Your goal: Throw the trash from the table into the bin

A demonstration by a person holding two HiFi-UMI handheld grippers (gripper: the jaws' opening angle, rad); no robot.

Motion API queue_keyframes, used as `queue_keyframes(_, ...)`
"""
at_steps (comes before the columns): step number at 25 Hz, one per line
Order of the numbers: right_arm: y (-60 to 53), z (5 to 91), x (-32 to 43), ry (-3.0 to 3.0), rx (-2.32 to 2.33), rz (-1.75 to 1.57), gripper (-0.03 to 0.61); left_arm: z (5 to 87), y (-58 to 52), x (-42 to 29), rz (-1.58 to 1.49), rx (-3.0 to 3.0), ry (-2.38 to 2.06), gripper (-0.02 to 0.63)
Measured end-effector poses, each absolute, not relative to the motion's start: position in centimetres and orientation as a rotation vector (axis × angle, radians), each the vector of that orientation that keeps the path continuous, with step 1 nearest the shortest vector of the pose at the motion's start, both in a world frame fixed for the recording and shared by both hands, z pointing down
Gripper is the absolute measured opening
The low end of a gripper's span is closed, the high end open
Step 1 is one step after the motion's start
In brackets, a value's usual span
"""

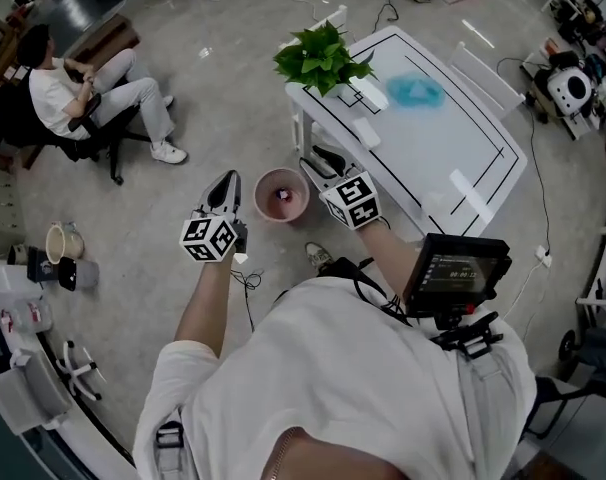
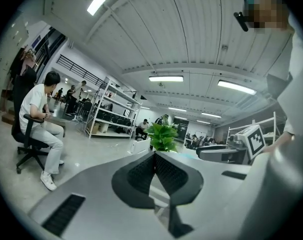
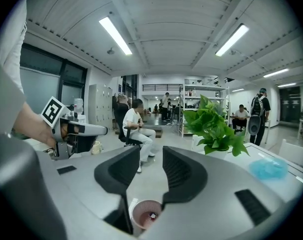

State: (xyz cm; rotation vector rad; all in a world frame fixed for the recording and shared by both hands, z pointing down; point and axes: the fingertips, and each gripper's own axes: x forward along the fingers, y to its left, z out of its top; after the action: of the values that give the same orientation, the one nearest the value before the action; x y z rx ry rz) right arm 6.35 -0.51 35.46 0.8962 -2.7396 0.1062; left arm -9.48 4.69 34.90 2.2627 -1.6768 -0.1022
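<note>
The left hand-held gripper (image 1: 225, 180) has its jaws pressed together with nothing in them. The right hand-held gripper (image 1: 321, 158) has its jaws partway apart, and they are empty too. Both hang over the floor (image 1: 183, 28), one on each side of the pink bin (image 1: 281, 194), which stands just beside the near corner of the tabletop (image 1: 453, 148). A thin cable (image 1: 248, 283) lies on the floor by the person's shoe (image 1: 318, 256); a foot could catch it or tip the bin. The trash left to throw looks like the crumpled blue thing (image 1: 415, 91), in the upper right of the head view, well apart from both hand-held grippers. The green plant (image 1: 321, 58) sits on the tabletop near it, so a careless reach could knock it over. The blue thing looks light and soft, so it might slip out on the way and miss the bin.

The tabletop is white with thin black lines. The floor is grey and smooth. In the upper left, a person (image 1: 68, 88) sits on a chair (image 1: 93, 143). Farther back are shelves (image 2: 109, 111).
</note>
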Motion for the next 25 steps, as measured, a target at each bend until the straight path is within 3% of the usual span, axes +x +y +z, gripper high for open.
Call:
queue_keyframes(7,-0.3,38.6,12.9,-2.648,1.074,0.166,0.15,37.3,1.9,-3.3,-0.067,2.359,-1.499,0.005)
queue_keyframes(25,5.1,43.9,39.7,-2.306,1.535,0.364,0.15,38.7,1.2,23.8,0.103,2.565,-0.993,0.005)
